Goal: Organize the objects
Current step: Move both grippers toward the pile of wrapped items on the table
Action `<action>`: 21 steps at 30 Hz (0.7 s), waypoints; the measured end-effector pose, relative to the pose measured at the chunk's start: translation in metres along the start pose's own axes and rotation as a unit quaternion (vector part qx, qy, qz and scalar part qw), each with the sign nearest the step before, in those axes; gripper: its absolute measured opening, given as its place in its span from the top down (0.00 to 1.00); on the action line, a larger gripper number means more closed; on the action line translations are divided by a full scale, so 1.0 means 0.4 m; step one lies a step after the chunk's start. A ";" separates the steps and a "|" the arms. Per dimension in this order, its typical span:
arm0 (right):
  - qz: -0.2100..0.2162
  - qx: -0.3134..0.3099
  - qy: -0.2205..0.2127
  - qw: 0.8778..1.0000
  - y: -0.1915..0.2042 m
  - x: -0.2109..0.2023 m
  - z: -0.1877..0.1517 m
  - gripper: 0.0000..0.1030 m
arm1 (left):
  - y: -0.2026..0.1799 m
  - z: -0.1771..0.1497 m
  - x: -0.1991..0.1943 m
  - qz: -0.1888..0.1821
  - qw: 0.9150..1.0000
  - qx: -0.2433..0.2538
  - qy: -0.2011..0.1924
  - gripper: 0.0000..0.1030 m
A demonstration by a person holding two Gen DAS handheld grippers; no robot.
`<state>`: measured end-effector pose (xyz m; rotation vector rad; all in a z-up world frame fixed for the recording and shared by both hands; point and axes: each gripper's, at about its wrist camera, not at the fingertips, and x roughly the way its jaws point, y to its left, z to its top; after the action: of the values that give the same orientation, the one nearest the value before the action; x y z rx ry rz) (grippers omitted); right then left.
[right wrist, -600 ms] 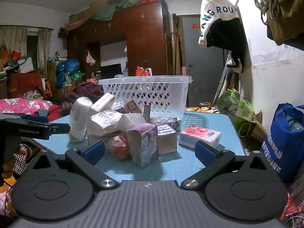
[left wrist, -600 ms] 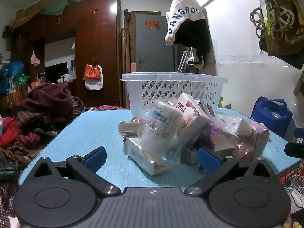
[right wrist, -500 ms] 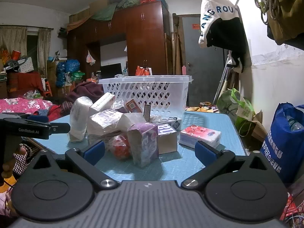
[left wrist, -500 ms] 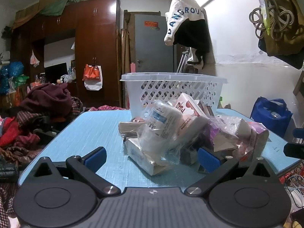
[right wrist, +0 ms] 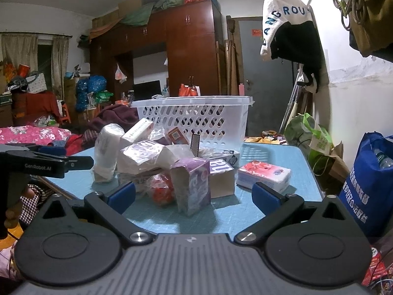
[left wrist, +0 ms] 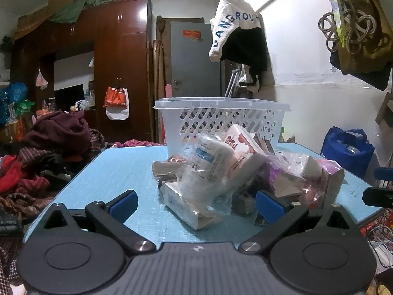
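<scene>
From my left wrist view, my left hand-held gripper has its jaws spread wide with nothing clamped, pointing at the pile of packets in the middle of the blue tabletop. Left of the pile the tabletop lies bare up to its left edge, so there is room on that side. The right pad sits close against the pile's near corner. The white basket stands upright just behind the pile, near the far edge. Nothing has shifted since the earlier frame. A heap of clothes lies beyond the left edge, a blue bag beyond the right.

From my right wrist view, my right hand-held gripper is likewise wide apart and empty. A purple box stands upright between the pads, farther out, leaning against nothing I can make out. A red-and-white tissue pack lies apart at the right, with open tabletop behind it to the far edge. This view matches the earlier frame too. My left hand-held gripper pokes in at the left border.
</scene>
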<state>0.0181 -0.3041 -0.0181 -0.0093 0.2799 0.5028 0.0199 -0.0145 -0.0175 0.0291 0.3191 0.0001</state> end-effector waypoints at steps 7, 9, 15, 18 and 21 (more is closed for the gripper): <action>0.000 0.002 -0.001 1.000 -0.001 0.002 -0.001 0.00 | 0.006 0.000 -0.001 -0.005 1.000 -0.002 -0.003 0.00; 0.001 0.004 -0.001 1.000 0.000 0.006 -0.003 0.00 | 0.009 -0.001 -0.002 -0.008 1.000 -0.004 -0.005 0.00; 0.007 0.003 -0.003 1.000 0.008 0.011 -0.006 0.00 | 0.017 -0.002 -0.004 -0.016 1.000 -0.006 -0.013 0.00; 0.005 0.000 -0.002 1.000 0.011 0.012 -0.006 0.04 | 0.020 -0.001 -0.004 -0.022 1.000 -0.004 -0.017 0.01; 0.004 0.001 -0.002 1.000 0.012 0.014 -0.005 0.09 | 0.023 0.008 0.000 -0.030 0.999 0.002 -0.027 0.04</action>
<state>0.0201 -0.2974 -0.0213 -0.0055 0.2757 0.5108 0.0208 -0.0056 -0.0140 0.0240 0.2664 -0.0603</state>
